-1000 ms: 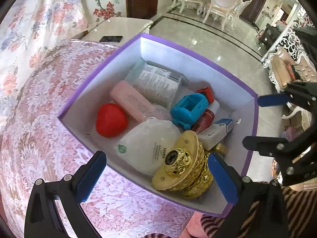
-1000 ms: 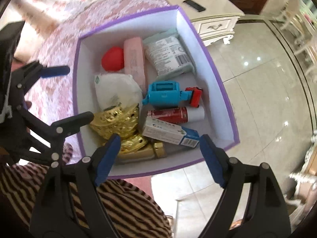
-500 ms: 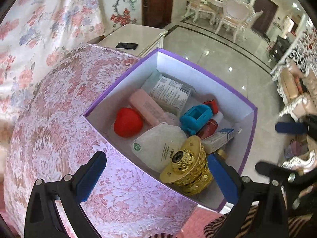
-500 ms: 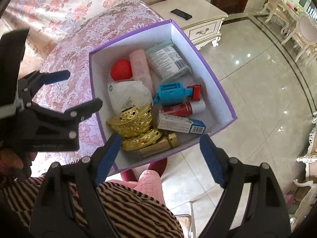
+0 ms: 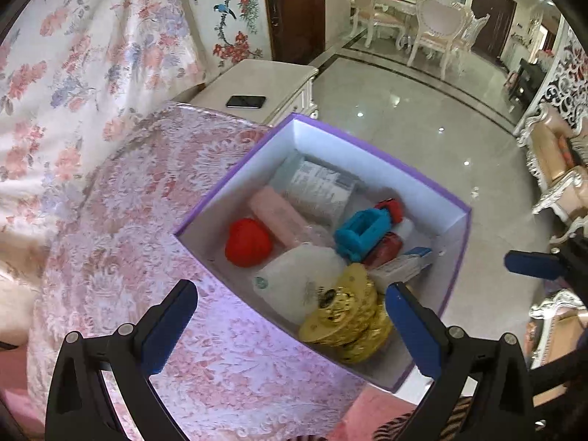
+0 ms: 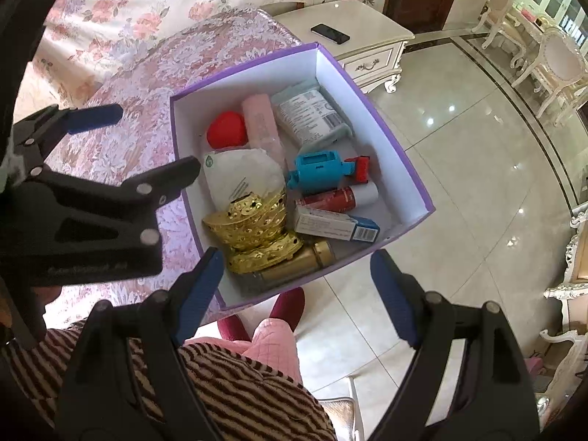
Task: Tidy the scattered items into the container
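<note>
I see a glossy tiled floor (image 5: 397, 117) reflecting ceiling lights, a cream side cabinet (image 6: 367, 51) with a phone (image 6: 329, 33), white dining chairs (image 5: 437, 25), a dark wooden door (image 5: 294, 7), floral curtains (image 5: 73, 55).

The box (image 6: 371, 103) is purple outside, white inside. In it lie a red heart (image 6: 226, 134), a blue toy (image 6: 318, 169) and gold ingots (image 6: 253, 228). Beside the box, the worktop cloth (image 5: 121, 242) is pink with white lace.

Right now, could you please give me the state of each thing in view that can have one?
Purple box: open, no lid, overhanging the table edge.
Left tongs: open, empty.
Right tongs: open, empty.
Gold ornament: in the box, tilted.
Red ball: in the box.
Blue toy: in the box, on its side.
Phone: flat on the cabinet, screen dark.
</note>
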`<state>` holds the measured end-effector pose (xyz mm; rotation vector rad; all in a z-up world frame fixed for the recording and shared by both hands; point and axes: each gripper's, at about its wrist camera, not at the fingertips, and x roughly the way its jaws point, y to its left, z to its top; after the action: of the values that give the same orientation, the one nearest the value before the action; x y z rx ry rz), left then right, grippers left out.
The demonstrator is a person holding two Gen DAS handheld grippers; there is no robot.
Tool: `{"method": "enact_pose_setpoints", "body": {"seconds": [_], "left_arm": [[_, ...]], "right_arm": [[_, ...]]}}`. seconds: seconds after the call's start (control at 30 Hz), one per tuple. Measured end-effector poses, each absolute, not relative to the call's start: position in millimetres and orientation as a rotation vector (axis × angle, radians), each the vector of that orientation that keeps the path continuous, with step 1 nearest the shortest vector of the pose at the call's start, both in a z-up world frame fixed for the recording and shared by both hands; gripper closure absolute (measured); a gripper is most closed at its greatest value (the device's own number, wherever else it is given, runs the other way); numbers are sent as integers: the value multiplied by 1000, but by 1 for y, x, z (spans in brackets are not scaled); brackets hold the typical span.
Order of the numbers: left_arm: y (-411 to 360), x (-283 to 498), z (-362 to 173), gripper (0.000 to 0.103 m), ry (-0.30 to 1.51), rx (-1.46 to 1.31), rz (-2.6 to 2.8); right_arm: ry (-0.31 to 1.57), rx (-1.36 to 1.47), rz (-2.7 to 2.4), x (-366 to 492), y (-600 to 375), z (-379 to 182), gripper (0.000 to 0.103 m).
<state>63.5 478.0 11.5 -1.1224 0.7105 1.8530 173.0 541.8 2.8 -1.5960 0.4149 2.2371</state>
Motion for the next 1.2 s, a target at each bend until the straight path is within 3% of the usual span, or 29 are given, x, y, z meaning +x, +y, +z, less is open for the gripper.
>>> {"method": "enact_pose_setpoints", "body": {"seconds": [1.2], "left_arm": [[484,70,18,0,639,-1209,1812]], "right_arm": [[407,-1603,2198,178,549,7,20]]}}
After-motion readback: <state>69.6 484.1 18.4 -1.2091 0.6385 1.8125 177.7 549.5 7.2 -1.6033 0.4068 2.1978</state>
